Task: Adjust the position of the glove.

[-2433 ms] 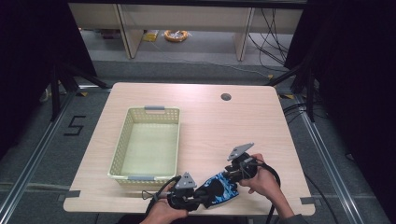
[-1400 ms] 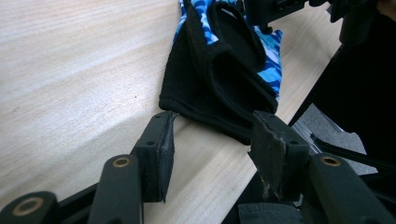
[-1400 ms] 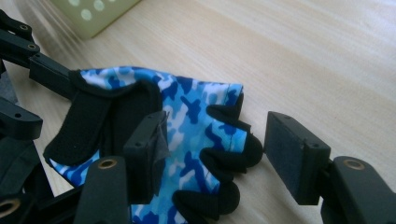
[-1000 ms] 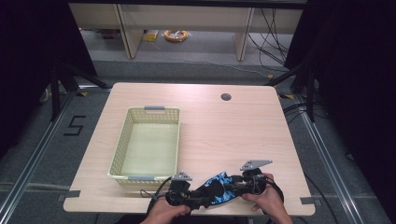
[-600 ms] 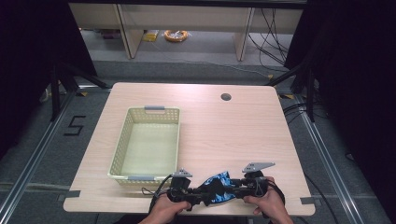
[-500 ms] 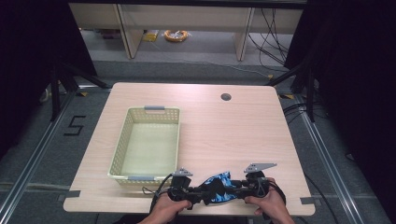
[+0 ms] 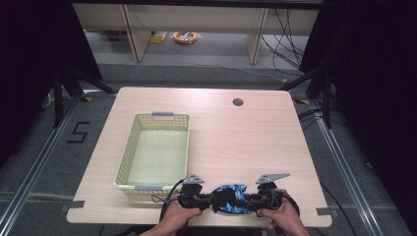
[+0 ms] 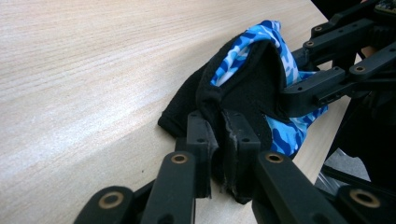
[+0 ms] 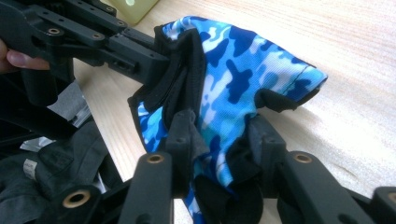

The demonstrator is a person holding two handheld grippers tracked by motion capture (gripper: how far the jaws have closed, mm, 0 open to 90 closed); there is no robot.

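Note:
A blue camouflage and black glove (image 7: pixel 230 199) lies bunched at the table's near edge, held from both sides. My left gripper (image 8: pixel 219 149) is shut on the glove's (image 8: pixel 243 93) black cuff. My right gripper (image 9: pixel 219 140) is shut on the blue camouflage fabric of the glove (image 9: pixel 238 70). In the high view the left gripper (image 7: pixel 205 200) and the right gripper (image 7: pixel 250 200) face each other across the glove, each held by a hand at the bottom of the view.
A pale yellow mesh basket (image 7: pixel 128 160) stands on the left half of the wooden table (image 7: pixel 246 142), just behind my left gripper. A round cable hole (image 7: pixel 238 102) sits near the far edge. The table's front edge runs right under the glove.
The right gripper has come down from above the table to the glove's right side. The two grippers have drawn level, with the glove between them near the front edge.

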